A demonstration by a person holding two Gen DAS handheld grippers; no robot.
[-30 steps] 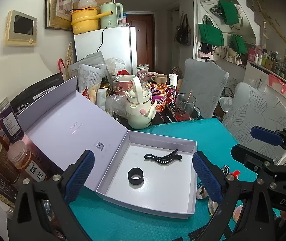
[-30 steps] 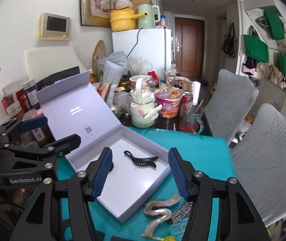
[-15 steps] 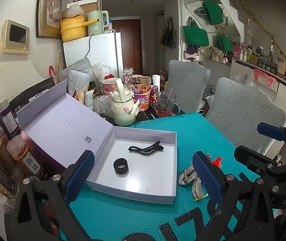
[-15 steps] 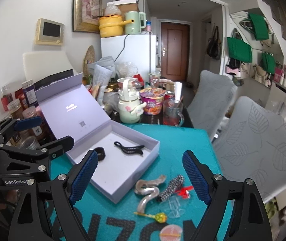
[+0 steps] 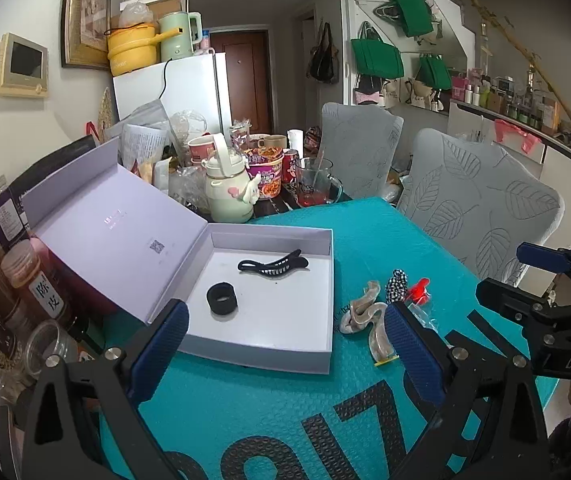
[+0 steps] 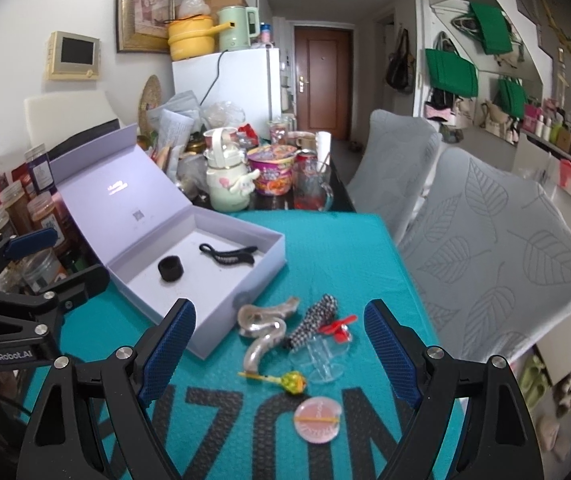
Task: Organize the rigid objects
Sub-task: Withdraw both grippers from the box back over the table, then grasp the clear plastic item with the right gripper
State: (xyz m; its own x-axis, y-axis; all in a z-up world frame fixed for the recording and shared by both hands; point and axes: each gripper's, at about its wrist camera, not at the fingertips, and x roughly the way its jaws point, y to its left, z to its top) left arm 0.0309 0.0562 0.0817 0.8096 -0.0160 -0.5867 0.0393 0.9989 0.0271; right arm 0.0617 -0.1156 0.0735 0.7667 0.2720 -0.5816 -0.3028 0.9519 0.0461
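Note:
An open lilac box (image 5: pixel 317 240) (image 6: pixel 253 276) lies on the teal mat and holds a black hair clip (image 5: pixel 273 266) (image 6: pixel 227 254) and a black hair ring (image 5: pixel 221 299) (image 6: pixel 170 268). Right of the box lie a beige wavy clip (image 6: pixel 265 330) (image 5: pixel 363 314), a checkered clip (image 6: pixel 315 318), a red clip (image 6: pixel 339 326), a clear clip (image 6: pixel 321 360), a yellow-green pin (image 6: pixel 285 380) and a pink round piece (image 6: pixel 317 420). My left gripper (image 5: pixel 285 352) is open and empty before the box. My right gripper (image 6: pixel 281 354) is open and empty above the loose clips.
Jars (image 5: pixel 25 292) stand left of the box. A teapot (image 5: pixel 229 192), noodle cup (image 6: pixel 271 172) and glass mug (image 6: pixel 311 190) crowd the table's far end. Two grey chairs (image 6: pixel 497 240) stand at the right. The mat's near part carries black lettering.
Both grippers have drawn back and up from the box. The right gripper's jaws have opened wider. The loose clips right of the box have come into view.

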